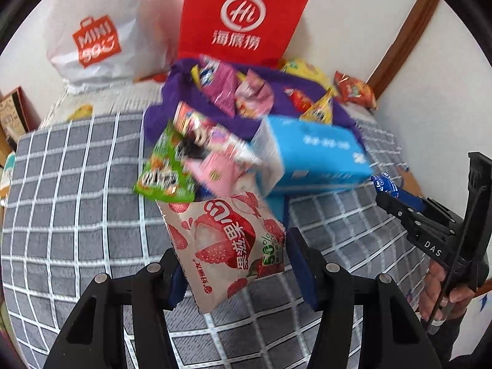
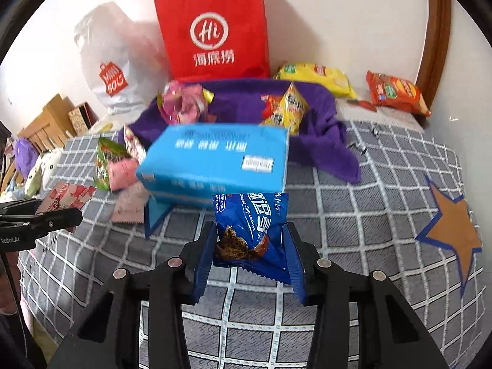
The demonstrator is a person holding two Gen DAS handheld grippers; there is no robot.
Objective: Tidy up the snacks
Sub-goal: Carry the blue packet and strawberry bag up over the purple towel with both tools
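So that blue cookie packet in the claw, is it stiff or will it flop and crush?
The blue cookie packet looks like thin glossy film, so probably light and a bit slippery. It stands upright between the right claw fingers, so the cookies inside likely stiffen it. A hard squeeze might crack them.

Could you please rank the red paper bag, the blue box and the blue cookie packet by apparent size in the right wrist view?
1. Red paper bag and blue box: too alike to rank.
2. Blue cookie packet: smallest, despite being nearest.
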